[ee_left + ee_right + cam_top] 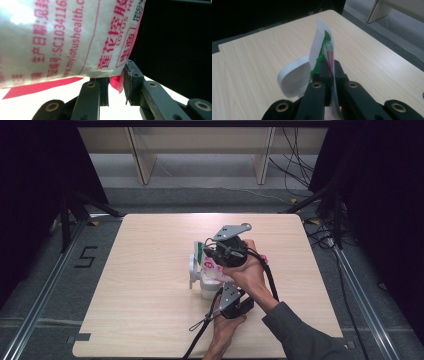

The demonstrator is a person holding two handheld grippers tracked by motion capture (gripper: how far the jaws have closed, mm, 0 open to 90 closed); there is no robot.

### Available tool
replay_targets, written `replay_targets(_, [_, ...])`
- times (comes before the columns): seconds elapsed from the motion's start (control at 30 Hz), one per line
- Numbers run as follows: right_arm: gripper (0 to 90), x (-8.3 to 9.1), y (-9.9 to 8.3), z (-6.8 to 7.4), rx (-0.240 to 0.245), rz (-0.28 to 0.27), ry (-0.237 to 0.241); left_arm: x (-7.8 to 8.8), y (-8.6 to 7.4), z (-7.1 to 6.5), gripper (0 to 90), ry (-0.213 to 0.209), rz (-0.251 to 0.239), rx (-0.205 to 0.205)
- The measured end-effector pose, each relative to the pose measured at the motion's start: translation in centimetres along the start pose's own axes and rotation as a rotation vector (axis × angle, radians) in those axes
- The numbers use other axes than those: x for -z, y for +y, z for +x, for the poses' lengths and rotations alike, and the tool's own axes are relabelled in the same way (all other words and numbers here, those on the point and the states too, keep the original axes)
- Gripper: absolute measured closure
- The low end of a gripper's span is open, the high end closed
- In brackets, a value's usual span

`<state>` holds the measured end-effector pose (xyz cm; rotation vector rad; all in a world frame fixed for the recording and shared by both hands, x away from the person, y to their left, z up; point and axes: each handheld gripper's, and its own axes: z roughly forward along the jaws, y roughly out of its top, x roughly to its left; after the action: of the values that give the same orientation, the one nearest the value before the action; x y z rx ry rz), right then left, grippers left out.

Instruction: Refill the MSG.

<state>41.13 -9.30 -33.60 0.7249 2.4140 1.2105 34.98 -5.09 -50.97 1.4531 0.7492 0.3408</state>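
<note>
A white bag [206, 261] with red print and a green edge is held upright near the middle of the table. My right gripper [212, 251] is shut on the bag's thin top edge [322, 42], which stands up from between its jaws. A white tub [206, 289] stands under the bag, its round flip lid [293, 80] hanging open to one side. My left gripper [115, 82] sits low beside the bag [62, 37]. Its jaws stand a little apart, and the bag's red bottom corner hangs in the gap and leans on one pad [128, 75].
The light wooden table [150, 320] has bare room on every side of the tub. Black cables [200, 332] trail from the grippers toward the near edge. Dark drapes and stands flank the table, and floor cables lie at the back right.
</note>
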Motion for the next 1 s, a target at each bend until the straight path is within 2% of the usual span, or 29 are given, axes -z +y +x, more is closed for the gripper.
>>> replay_targets(0.07, [90.0,0.2,-0.2,0.0,-0.019,-0.012,-0.011,0.0,-0.1,0.0,75.1,0.008,0.013,-0.004])
replay_targets(0.1, [90.0,0.5,-0.3,0.0,-0.041,-0.004,0.0,0.0,-0.1,0.0,74.9,0.005,0.011,-0.005])
replay_targets(0.17, [90.0,0.8,-0.4,-0.1,-0.026,-0.01,0.002,0.1,-0.2,0.0,74.7,0.016,0.043,-0.004])
replay_targets(0.23, [90.0,1.1,-0.7,0.0,-0.057,-0.024,0.006,0.1,-0.3,0.1,74.2,0.01,0.041,0.001])
replay_targets(0.3, [90.0,1.7,-0.9,-0.2,-0.044,-0.029,0.01,0.1,-0.4,0.1,73.6,0.019,0.053,0.011])
replay_targets(0.33, [90.0,1.9,-1.1,-0.1,-0.061,-0.037,0.011,0.0,-0.5,0.2,73.2,0.009,0.051,0.014])
replay_targets(0.37, [90.0,2.1,-1.2,-0.3,-0.037,-0.05,0.009,0.1,-0.4,0.2,72.7,0.017,0.061,0.012])
replay_targets(0.43, [90.0,2.7,-1.5,-0.4,-0.037,-0.056,0.014,0.1,-0.5,0.3,71.7,0.01,0.075,-0.006])
replay_targets(0.5, [90.0,3.2,-1.7,-0.5,-0.066,-0.067,0.012,0.2,-0.6,0.2,71.1,0.017,0.075,0.003])
replay_targets(0.57, [90.0,3.8,-2.0,-0.6,-0.072,-0.083,0.012,0.2,-0.6,0.3,70.1,0.012,0.082,0.004])
replay_targets(0.6, [90.0,4.1,-2.2,-0.8,-0.057,-0.094,0.008,0.2,-0.5,0.3,69.4,0.012,0.092,0.003])
replay_targets(0.67, [90.0,4.6,-2.6,-0.9,-0.09,-0.113,0.008,0.2,-0.6,0.4,68.6,0.009,0.098,-0.009])
replay_targets(0.7, [90.0,4.9,-2.8,-1.0,-0.093,-0.106,0.011,0.3,-0.6,0.4,67.9,0.007,0.101,-0.013])
replay_targets(0.8, [90.0,5.6,-3.2,-1.3,-0.09,-0.133,0.013,0.3,-0.6,0.5,65.6,0.003,0.112,-0.022])
replay_targets(0.83, [90.0,5.8,-3.4,-1.4,-0.1,-0.149,-0.001,0.3,-0.6,0.6,65.2,0.007,0.106,-0.014])
replay_targets(0.87, [90.0,6.0,-3.5,-1.6,-0.087,-0.151,0.001,0.3,-0.6,0.6,64.7,0.01,0.108,-0.016])
replay_targets(0.93, [90.0,6.5,-3.8,-1.7,-0.131,-0.164,0.003,0.4,-0.6,0.6,63.8,0.013,0.121,-0.025])
replay_targets(1.0, [90.0,6.7,-4.1,-2.0,-0.121,-0.187,0.012,0.5,-0.6,0.7,62.4,0.013,0.127,-0.027])
